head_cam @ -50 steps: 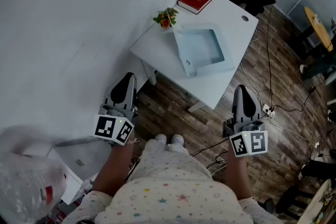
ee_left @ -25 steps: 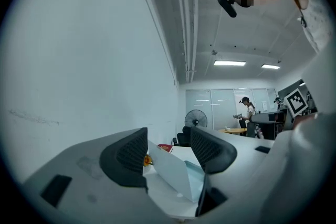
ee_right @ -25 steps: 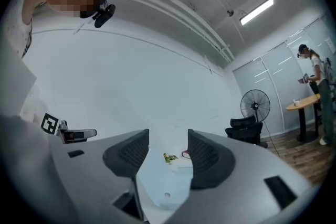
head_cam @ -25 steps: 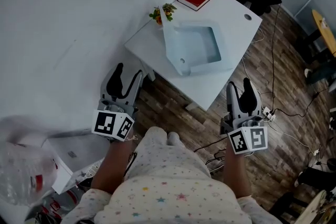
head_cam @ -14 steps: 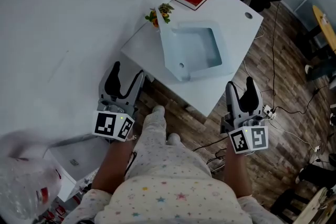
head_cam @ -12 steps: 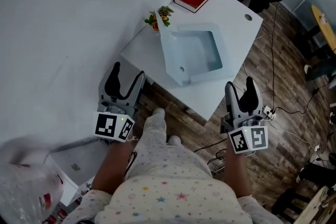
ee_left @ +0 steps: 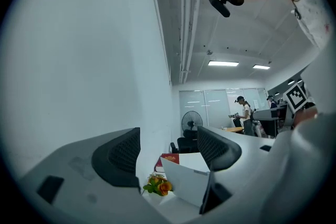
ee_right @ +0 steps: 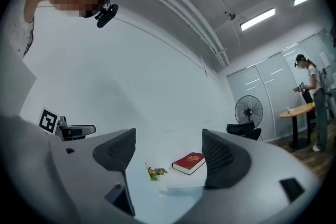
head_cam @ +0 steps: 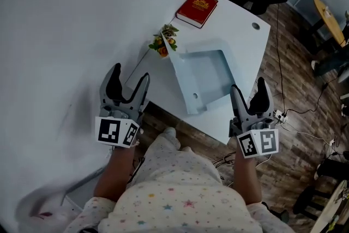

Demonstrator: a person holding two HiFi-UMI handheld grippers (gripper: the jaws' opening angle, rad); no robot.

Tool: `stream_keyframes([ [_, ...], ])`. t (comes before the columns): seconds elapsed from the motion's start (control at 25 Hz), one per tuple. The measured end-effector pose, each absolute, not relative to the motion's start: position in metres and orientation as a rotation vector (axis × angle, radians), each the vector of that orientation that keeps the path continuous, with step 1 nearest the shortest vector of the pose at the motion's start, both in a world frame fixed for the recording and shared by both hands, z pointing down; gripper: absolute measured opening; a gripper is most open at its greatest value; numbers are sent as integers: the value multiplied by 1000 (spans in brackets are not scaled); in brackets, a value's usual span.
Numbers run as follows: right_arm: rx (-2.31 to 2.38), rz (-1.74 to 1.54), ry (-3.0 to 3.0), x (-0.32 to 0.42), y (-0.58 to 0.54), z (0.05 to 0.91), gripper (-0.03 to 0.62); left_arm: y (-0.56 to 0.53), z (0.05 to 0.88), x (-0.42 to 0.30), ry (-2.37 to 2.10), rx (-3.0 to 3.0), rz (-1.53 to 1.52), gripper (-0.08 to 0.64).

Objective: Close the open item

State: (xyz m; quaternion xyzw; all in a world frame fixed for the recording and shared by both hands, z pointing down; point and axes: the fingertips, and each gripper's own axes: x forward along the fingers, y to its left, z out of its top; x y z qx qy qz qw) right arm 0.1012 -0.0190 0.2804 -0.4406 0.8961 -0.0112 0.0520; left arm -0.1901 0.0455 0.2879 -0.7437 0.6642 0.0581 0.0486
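Left tongs (head_cam: 130, 75) open, jaws just widened, nothing between them. Right tongs (head_cam: 247, 87) open, empty. Box (head_cam: 207, 76) sits open on tabletop (head_cam: 240, 35), ahead between both tongs, untouched.

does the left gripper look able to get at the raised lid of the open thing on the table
Probably yes: on the left gripper the jaws have just been opening, empty, and the lid stands ahead with nothing between. Only the flowers sit close to its corner.

Matt white table (head_cam: 240, 41), wood-plank floor (head_cam: 302, 90)
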Motion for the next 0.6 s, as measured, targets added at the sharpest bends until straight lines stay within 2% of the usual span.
stream_keyframes([
  [0.6,-1283,-140,2829,79,-78,303,436,-22,308,-209,2072,-2316,129,316],
])
